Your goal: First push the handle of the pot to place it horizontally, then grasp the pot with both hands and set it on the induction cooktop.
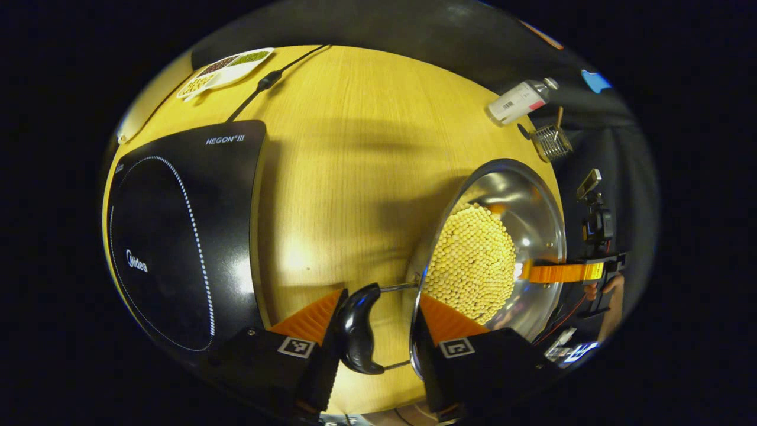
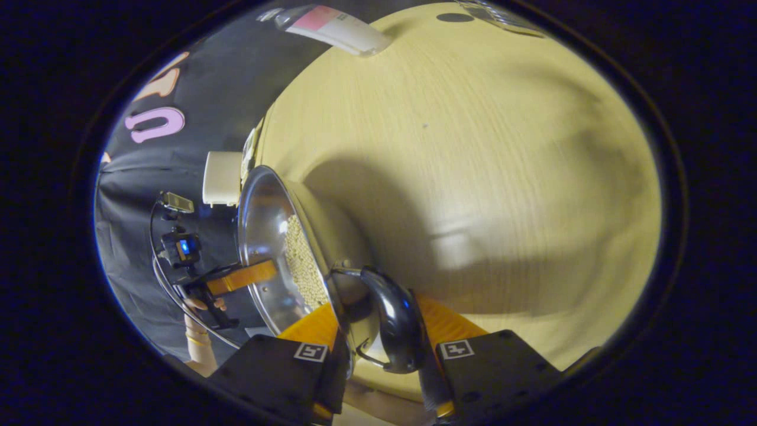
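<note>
Straddling one black loop handle of the steel pot, the left gripper in the left gripper view has its fingers set apart, one on either side of the handle; whether they press on it cannot be told. The pot stands on the wooden table, its bowl holding a mound of small yellow beads. Well to the left lies the black induction cooktop, its cord running off toward a white sectioned dish. At the table's far edge lie a white bottle and a small wire basket. Across the pot, the other gripper reaches the far rim, a hand behind it.

In the right gripper view, the right gripper brackets the pot's other black handle, its fingers close beside the handle and the pot wall; contact is unclear. Beads show inside. Beyond the rim, a hand holds the opposite gripper. A white bottle lies near the table's far edge.
</note>
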Action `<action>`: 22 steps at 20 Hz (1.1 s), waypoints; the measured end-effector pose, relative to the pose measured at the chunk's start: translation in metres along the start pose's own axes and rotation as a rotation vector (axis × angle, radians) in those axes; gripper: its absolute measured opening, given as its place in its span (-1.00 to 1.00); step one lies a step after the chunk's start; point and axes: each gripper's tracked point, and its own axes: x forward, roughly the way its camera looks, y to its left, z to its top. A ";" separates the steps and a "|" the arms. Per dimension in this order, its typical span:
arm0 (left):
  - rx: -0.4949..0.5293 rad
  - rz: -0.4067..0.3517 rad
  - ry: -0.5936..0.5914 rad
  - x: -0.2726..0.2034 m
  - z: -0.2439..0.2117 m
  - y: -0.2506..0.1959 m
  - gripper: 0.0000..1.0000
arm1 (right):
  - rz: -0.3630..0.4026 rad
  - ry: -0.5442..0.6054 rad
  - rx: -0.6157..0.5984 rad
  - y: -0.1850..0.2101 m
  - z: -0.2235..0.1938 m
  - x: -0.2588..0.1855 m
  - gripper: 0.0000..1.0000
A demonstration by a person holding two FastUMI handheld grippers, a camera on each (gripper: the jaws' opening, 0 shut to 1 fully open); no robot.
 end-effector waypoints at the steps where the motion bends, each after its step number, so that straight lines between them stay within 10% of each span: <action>1: 0.002 0.005 0.011 -0.005 -0.004 -0.002 0.21 | 0.001 -0.008 0.000 0.000 0.002 0.000 -0.06; 22: 0.041 0.018 0.024 -0.089 -0.036 0.011 0.12 | -0.002 -0.101 0.028 0.066 -0.062 -0.034 0.00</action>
